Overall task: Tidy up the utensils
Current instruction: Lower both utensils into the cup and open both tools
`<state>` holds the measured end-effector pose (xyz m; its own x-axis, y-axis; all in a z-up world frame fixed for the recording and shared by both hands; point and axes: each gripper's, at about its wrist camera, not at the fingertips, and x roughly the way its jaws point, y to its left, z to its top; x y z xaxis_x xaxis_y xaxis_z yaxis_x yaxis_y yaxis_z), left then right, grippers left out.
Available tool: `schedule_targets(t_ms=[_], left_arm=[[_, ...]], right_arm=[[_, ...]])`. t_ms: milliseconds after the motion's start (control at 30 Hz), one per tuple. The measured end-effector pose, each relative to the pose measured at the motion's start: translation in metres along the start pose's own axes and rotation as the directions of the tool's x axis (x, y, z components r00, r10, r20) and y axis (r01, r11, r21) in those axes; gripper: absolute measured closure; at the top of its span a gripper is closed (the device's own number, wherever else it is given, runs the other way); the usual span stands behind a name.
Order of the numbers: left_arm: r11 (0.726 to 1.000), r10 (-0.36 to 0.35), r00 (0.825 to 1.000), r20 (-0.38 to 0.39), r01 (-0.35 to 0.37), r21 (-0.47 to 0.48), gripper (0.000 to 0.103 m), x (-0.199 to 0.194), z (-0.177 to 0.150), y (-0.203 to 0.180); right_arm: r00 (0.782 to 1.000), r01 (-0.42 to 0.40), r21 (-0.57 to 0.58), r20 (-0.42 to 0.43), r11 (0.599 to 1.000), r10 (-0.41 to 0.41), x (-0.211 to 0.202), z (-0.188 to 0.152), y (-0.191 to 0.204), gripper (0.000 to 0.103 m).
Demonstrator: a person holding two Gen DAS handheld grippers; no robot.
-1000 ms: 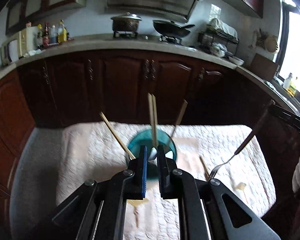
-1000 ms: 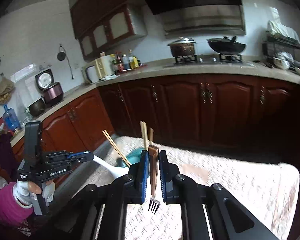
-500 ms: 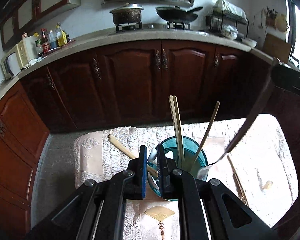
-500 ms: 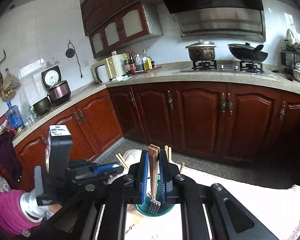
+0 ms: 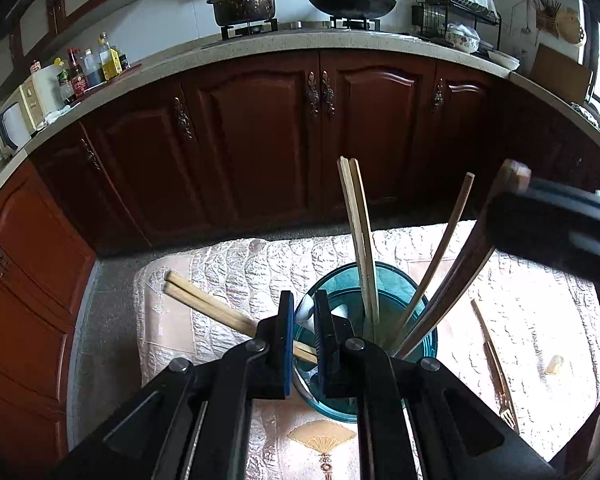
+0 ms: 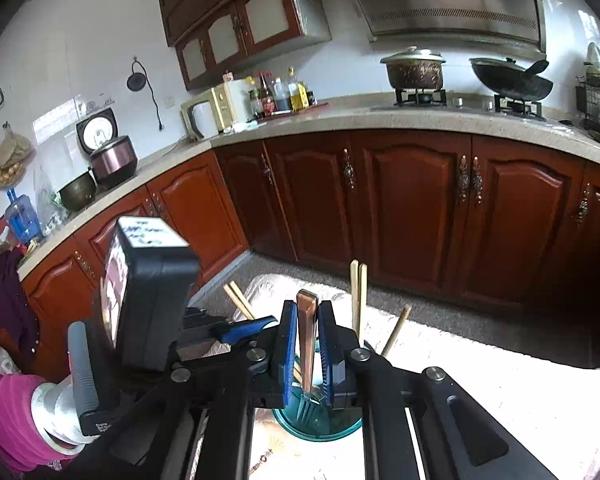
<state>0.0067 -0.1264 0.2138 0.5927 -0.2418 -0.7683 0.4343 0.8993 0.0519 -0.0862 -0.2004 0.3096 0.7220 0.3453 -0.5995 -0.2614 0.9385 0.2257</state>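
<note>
A teal cup (image 5: 416,300) stands on the quilted cloth (image 5: 236,264) and holds several wooden chopsticks (image 5: 360,236). My left gripper (image 5: 301,312) is shut on a white spoon (image 5: 306,307), its bowl inside the cup. My right gripper (image 6: 308,336) is shut on a wood-handled fork (image 6: 306,344), tines down over the teal cup (image 6: 320,428). The fork's handle (image 5: 460,280) slants into the cup in the left wrist view, with the right gripper's body at the right edge. The left gripper's body (image 6: 152,280) stands left of the cup in the right wrist view.
A second fork (image 5: 496,364) and a small pale scrap (image 5: 554,364) lie on the cloth right of the cup. Dark wood cabinets (image 5: 260,152) and a counter with a pot (image 5: 244,0) and wok lie beyond.
Both grippers have come in over the cup. The fork has gone from beside the cup to tines-down in its mouth. The spoon has sunk lower in the cup.
</note>
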Motion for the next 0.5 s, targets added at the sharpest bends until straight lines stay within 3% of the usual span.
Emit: schedule_targets(t_ms=[367,500], left_arm=[[0.999,-0.010,1.000,0.008,0.009,0.049,0.093,0.003,-0.003,-0.013],[1.000,-0.013,1.000,0.002,0.013,0.019,0.093,0.008,-0.001,-0.006]], right_arm=[[0.996,-0.026,0.057,-0.090,0.998,0.031,0.028,-0.033,-0.017,0.090],[0.994,-0.040,0.098,-0.102,0.994,0.050,0.028,-0.042,-0.029,0.090]])
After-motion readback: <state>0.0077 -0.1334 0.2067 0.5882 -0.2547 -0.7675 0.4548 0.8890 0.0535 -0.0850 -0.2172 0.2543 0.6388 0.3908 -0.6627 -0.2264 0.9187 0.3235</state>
